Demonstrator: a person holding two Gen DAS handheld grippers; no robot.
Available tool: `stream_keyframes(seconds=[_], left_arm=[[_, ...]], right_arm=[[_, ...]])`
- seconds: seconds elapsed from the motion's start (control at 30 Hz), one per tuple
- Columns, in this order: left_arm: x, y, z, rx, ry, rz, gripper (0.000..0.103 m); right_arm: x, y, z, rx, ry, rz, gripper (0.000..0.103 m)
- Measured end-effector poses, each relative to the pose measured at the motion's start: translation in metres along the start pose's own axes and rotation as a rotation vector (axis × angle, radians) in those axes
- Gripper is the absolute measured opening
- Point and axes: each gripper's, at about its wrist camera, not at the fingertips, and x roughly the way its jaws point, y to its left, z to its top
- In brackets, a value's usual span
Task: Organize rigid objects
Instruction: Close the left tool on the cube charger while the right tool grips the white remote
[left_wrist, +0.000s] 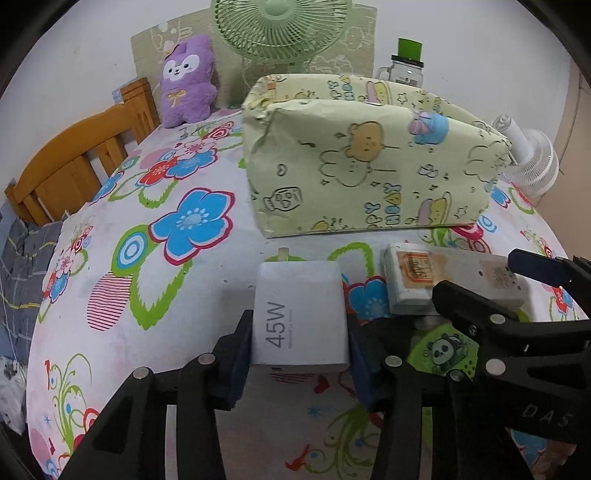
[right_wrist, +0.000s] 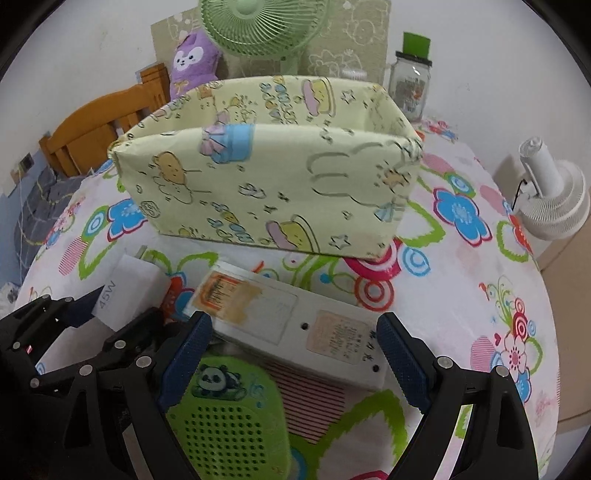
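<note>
My left gripper (left_wrist: 299, 354) is shut on a white 45W charger (left_wrist: 301, 317), its blue pads pressed on both sides, low over the flowered tablecloth. The charger also shows in the right wrist view (right_wrist: 127, 291). My right gripper (right_wrist: 295, 358) is open, its jaws straddling a long white power strip (right_wrist: 295, 325) that lies on the cloth; the strip also shows in the left wrist view (left_wrist: 443, 277). A green device with a panda print (right_wrist: 229, 417) lies under the right gripper. A pale yellow cartoon-print fabric box (left_wrist: 369, 158) (right_wrist: 266, 173) stands open-topped just behind these items.
A green fan (left_wrist: 280, 29), a purple plush toy (left_wrist: 188, 81) and a glass jar with a green lid (right_wrist: 410, 85) stand at the back. A white fan (right_wrist: 550, 195) sits at the right edge. A wooden headboard (left_wrist: 74, 158) lies beyond the left table edge.
</note>
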Motion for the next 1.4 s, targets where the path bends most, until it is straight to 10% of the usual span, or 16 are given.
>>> stream_keyframes(seconds=[1.4], left_arm=[[0.006,-0.014,0.011,0.054,0.05,0.063,0.048]], right_arm=[[0.018,-0.007,0.024,-0.324,0.07,0.084,0.098]])
